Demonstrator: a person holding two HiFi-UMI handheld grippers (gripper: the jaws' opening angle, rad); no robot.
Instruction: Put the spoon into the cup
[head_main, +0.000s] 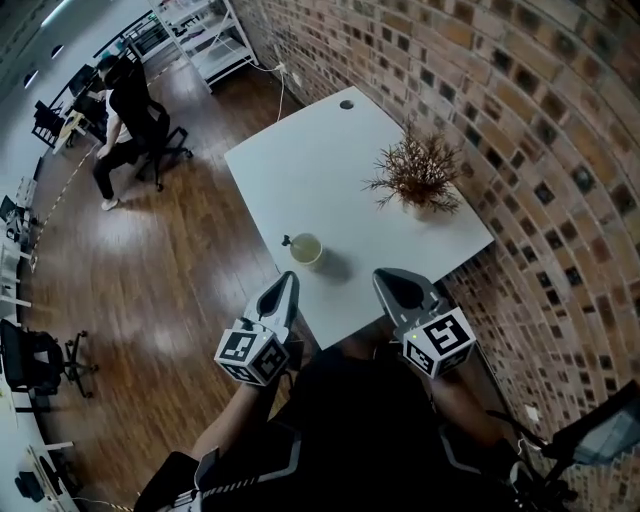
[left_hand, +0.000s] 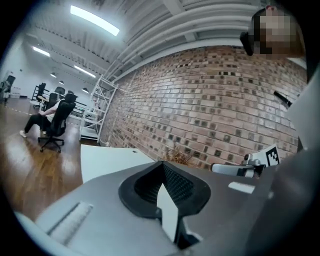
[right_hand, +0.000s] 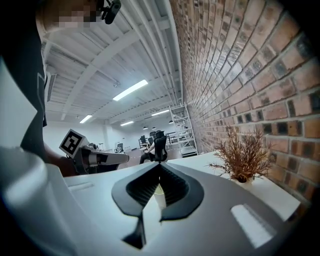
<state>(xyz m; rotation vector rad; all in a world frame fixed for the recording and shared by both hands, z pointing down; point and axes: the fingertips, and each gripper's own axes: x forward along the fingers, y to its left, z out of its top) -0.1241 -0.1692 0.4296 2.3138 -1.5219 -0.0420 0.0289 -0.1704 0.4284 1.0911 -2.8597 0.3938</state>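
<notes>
1. Spoon (head_main: 287, 241): lying in the cup (head_main: 306, 248), only its dark end showing, jutting over the cup's left rim in the head view.

2. Cup: pale, with a yellowish inside, standing upright on the white desk (head_main: 300, 170) near the desk's near edge. In the right gripper view a sliver of it (right_hand: 159, 196) is showing through the gap beneath the closed claw tips.

3. Left claw (head_main: 288, 278) (left_hand: 162, 165): jaws resting fully together with nothing between them. It is hovering over the desk's near edge, just short of the cup and clear of it. Its marker cube (head_main: 250, 352) is sitting behind.

4. Right claw (head_main: 388, 275) (right_hand: 160, 166): jaws meeting at the tips and gripping nothing. It is hanging to the right of the cup, apart from it, beside the left claw.

5. Plant (head_main: 418, 175) (right_hand: 242, 157): dry brown sprigs in a small pale pot, standing at the desk's right side beside the brick wall (head_main: 520, 120).

6. Person (head_main: 125, 100): sitting in a dark office chair on the wooden floor (head_main: 150, 260), well apart from the desk.

7. Shelving (head_main: 205, 35): white, standing against the far end of the brick wall.
</notes>
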